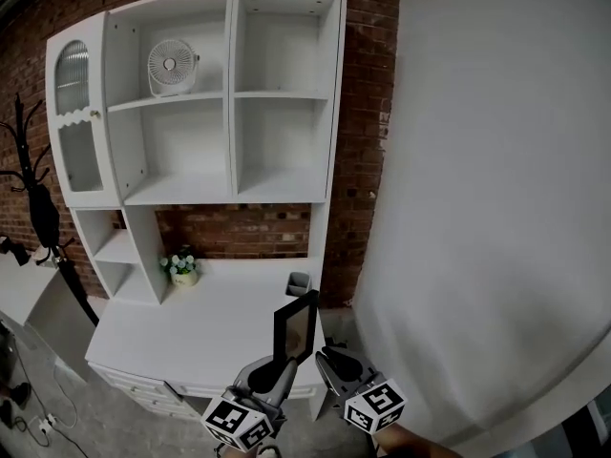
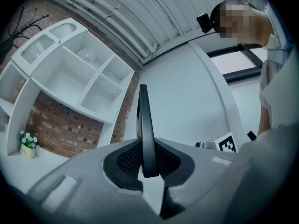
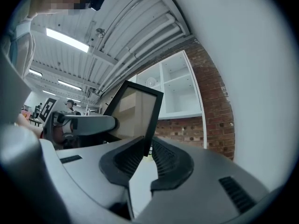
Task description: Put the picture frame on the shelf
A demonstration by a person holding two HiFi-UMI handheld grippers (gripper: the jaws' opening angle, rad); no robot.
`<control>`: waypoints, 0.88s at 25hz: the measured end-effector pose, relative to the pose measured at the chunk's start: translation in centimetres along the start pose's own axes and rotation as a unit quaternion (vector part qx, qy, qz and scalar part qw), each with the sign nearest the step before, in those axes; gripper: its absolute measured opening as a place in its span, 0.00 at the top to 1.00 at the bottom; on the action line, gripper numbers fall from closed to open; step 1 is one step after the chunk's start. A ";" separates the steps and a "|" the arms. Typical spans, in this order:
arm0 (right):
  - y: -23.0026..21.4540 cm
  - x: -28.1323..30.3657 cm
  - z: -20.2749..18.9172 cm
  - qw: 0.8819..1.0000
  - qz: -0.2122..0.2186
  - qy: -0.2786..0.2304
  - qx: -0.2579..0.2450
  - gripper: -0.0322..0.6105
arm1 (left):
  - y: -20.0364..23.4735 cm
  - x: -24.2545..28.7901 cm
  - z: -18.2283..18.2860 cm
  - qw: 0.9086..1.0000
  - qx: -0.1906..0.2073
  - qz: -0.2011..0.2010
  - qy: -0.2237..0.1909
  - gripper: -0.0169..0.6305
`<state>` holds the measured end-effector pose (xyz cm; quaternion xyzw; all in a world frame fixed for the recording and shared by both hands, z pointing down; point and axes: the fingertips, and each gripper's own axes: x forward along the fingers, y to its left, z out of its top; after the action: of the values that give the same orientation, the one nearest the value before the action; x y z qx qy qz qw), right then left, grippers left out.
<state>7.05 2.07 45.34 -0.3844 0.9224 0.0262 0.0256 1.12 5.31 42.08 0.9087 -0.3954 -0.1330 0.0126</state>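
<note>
The picture frame (image 1: pixel 296 324), black-edged with a dark pane, stands upright above the white counter (image 1: pixel 191 337). My left gripper (image 1: pixel 283 361) is shut on its lower edge; in the left gripper view the frame (image 2: pixel 143 125) runs edge-on between the pads of the left gripper (image 2: pixel 148 164). My right gripper (image 1: pixel 327 356) sits just right of it. In the right gripper view the frame (image 3: pixel 135 111) has its lower corner between the jaws of the right gripper (image 3: pixel 147 149), which stand slightly apart and do not visibly press on it. The white shelf unit (image 1: pixel 282 184) rises behind.
A small white fan (image 1: pixel 172 65) occupies the upper left shelf bay. A flower pot (image 1: pixel 181 267) and a grey cup (image 1: pixel 299 282) stand on the counter. A black coat rack (image 1: pixel 38 198) is at left, a large white panel (image 1: pixel 496 208) at right.
</note>
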 end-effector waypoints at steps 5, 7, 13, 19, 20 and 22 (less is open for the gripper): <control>-1.9 4.9 0.5 1.000 -0.010 0.000 0.003 0.85 | 4.4 2.3 1.4 1.000 -0.005 -0.017 -0.006 0.90; -2.9 6.4 0.8 1.000 -0.016 -0.001 0.010 0.84 | 6.1 3.1 1.7 1.000 -0.008 -0.024 -0.006 0.90; -5.7 11.9 3.0 0.999 -0.013 -0.009 0.041 0.79 | 11.1 5.4 3.0 0.999 -0.008 -0.050 -0.008 0.90; -7.9 16.8 5.4 0.998 0.004 -0.009 0.061 0.74 | 14.8 7.6 4.9 0.996 -0.002 -0.085 -0.020 0.90; -8.3 17.4 5.7 0.998 0.004 -0.009 0.059 0.74 | 15.3 7.9 5.2 0.996 -0.002 -0.089 -0.022 0.90; -8.8 18.6 6.2 0.998 0.009 -0.007 0.061 0.74 | 16.2 8.5 5.5 0.995 -0.005 -0.097 -0.025 0.90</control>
<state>0.43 -16.86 37.62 -0.3740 0.9254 -0.0268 0.0553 -6.26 -11.53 36.90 0.9390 -0.3053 -0.1584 -0.0061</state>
